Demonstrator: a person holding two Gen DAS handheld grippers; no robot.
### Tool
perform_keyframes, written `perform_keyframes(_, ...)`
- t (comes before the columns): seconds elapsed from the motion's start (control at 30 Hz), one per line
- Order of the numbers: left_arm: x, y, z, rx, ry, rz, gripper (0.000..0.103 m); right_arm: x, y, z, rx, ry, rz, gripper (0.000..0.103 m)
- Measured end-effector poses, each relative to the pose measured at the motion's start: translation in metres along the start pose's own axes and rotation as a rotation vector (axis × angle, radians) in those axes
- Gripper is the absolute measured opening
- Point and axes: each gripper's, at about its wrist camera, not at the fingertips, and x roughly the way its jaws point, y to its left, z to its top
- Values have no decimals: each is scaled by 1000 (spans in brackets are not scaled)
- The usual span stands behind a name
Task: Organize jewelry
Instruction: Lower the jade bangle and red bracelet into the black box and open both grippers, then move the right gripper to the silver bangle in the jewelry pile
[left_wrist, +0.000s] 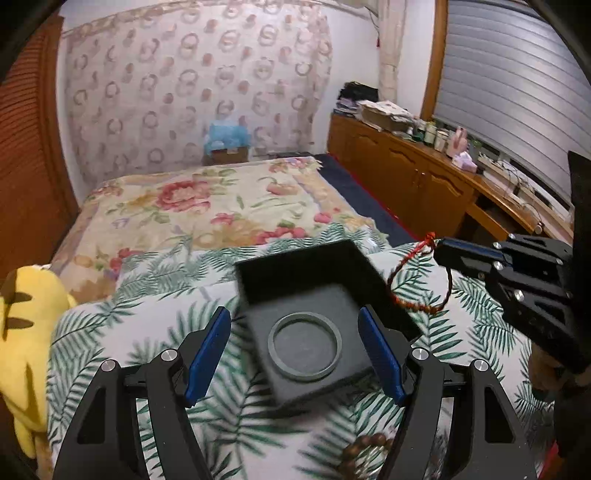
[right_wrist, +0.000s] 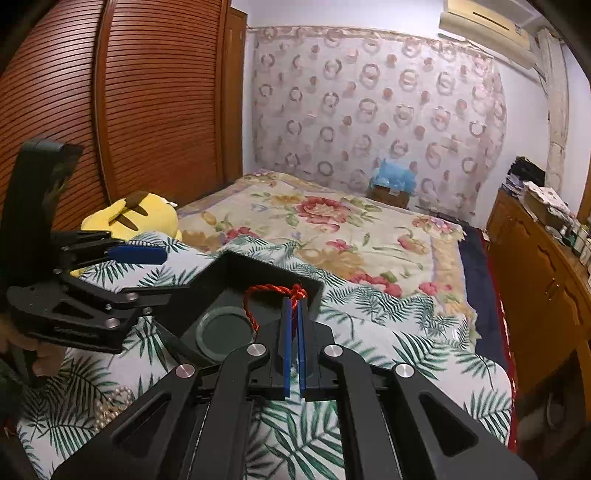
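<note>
Right gripper (right_wrist: 294, 297) angled down, clamped on the knot of a red cord bracelet (left_wrist: 413, 284), which dangles over the black box (left_wrist: 314, 314) (ring (left_wrist: 304, 345) inside). Left gripper (left_wrist: 295, 347) wide, its fingers either side of the box, pads not touching. Box sits on a leaf-print cloth (left_wrist: 147, 302) over a floral bed (right_wrist: 332, 221); wooden cabinets (left_wrist: 406, 166) alongside.

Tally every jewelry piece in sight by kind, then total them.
Red cord bracelet, pinched in the right gripper: 1
Grey bangle in the black box: 1
Brown bead bracelet: 1
Pearl strand: 1
Total: 4
</note>
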Motion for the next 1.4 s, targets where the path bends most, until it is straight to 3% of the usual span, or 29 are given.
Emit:
perform_keyframes(0.37,-26,29,-32,-80,21,50,68,38,18,0,-2,71,89,4)
perform_keyframes(0.5,-32,33,-43,-94,27,49,68,42,21,-6,-13,84,67,6)
perform_keyframes(0.6,-38,32,-52,-94,30,49,68,37,20,-9,0,81,54,18)
perform_keyframes(0.9,-56,18,-76,-74,31,32,68,1,27,-27,11,60,37,18)
perform_keyframes(1.4,-88,11,-115,-67,13,-5,68,-46,64,-83,30,98,16,18)
